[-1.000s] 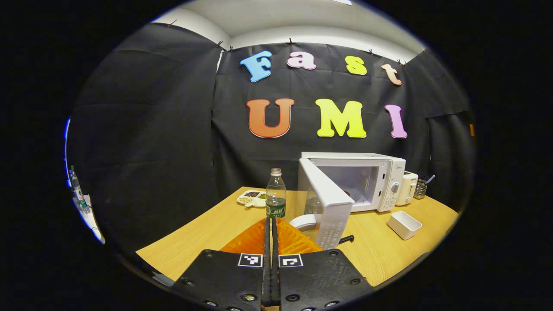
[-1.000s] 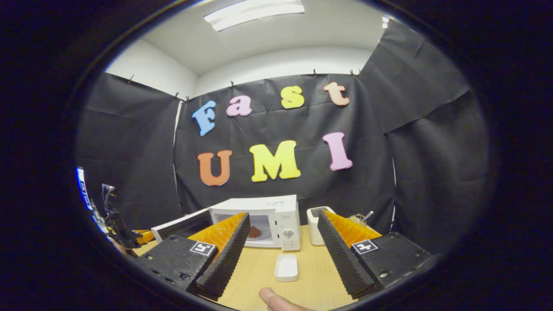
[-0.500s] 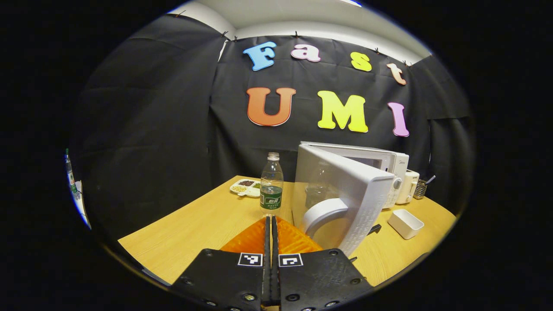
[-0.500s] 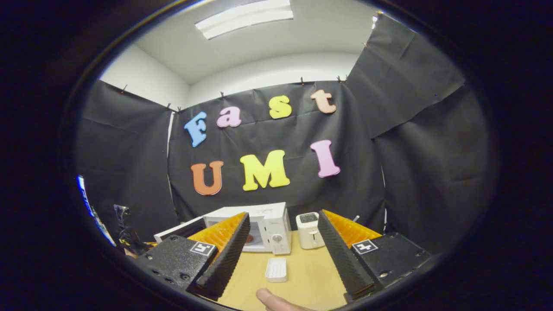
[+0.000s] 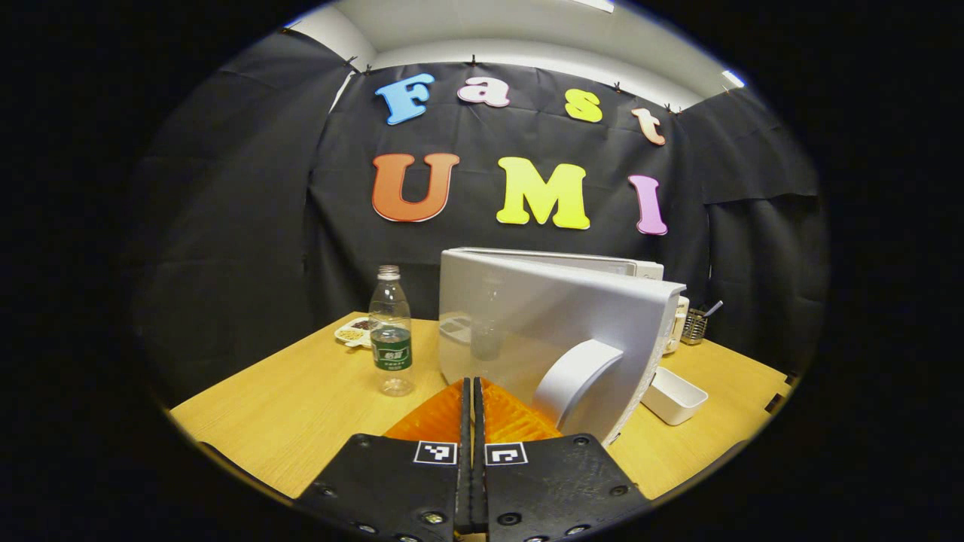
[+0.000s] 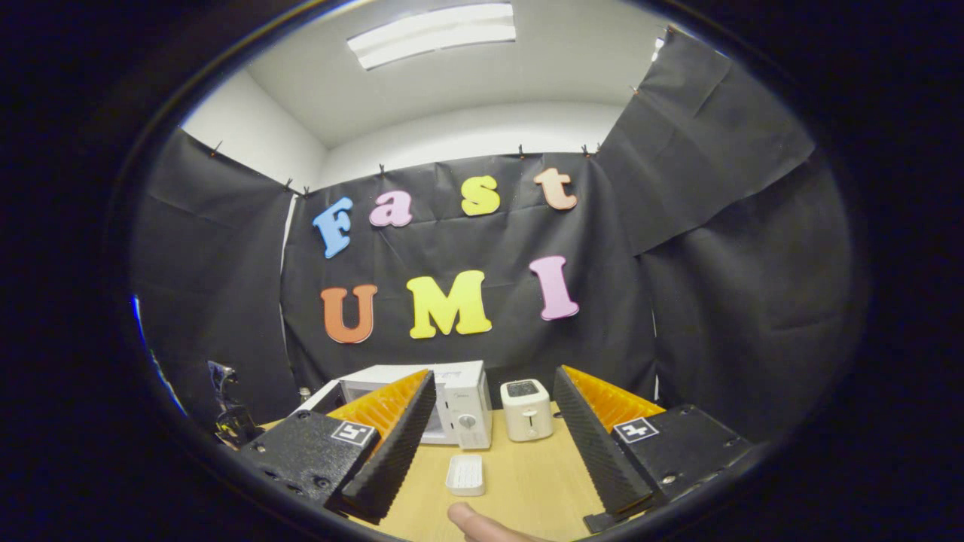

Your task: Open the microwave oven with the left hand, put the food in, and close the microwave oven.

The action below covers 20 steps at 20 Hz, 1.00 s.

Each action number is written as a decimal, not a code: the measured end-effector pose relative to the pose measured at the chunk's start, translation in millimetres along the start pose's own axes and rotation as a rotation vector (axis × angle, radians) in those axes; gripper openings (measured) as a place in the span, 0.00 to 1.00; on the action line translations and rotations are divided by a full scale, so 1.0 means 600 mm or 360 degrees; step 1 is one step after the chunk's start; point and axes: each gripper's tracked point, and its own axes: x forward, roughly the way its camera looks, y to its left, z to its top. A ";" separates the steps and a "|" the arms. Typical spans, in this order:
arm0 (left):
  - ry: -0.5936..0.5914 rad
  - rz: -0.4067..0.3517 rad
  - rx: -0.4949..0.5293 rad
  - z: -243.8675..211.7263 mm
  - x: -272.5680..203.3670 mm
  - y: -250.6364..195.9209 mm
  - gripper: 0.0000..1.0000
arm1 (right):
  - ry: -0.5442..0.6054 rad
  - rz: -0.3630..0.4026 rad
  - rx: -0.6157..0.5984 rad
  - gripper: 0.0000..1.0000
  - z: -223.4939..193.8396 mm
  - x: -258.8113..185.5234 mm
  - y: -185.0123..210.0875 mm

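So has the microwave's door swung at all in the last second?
Yes. The door has swung toward shut: it now hides the opening and nearly meets the microwave, judged against the bottle standing beside it.

A ceiling light panel [image 6: 433, 34] lights the booth evenly and brightly. Both views are sharp, with strong fisheye bending at the edges. The table [image 5: 301, 391] shows soft shadows and no glare.
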 end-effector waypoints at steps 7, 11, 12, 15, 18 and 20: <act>0.0008 -0.0200 -0.0050 -0.001 0.085 -0.131 0.00 | -0.0012 0.0034 0.0016 1.00 -0.001 -0.006 -0.012; 0.0016 -0.0258 -0.0013 0.003 0.124 -0.190 0.00 | -0.0006 0.0040 0.0019 0.99 -0.006 -0.005 -0.030; 0.0015 -0.0282 -0.0024 0.006 0.133 -0.206 0.00 | -0.0004 0.0030 0.0018 0.99 -0.008 -0.003 -0.035; 0.0012 -0.0317 -0.0072 0.016 0.164 -0.249 0.00 | 0.0018 0.0038 0.0013 1.00 -0.015 0.002 -0.040; 0.0017 -0.0334 -0.0135 0.025 0.203 -0.290 0.00 | 0.0041 0.0048 0.0009 1.00 -0.023 0.010 -0.053; 0.0029 -0.0326 -0.0142 0.029 0.233 -0.309 0.00 | 0.0050 0.0038 0.0001 1.00 -0.029 0.017 -0.068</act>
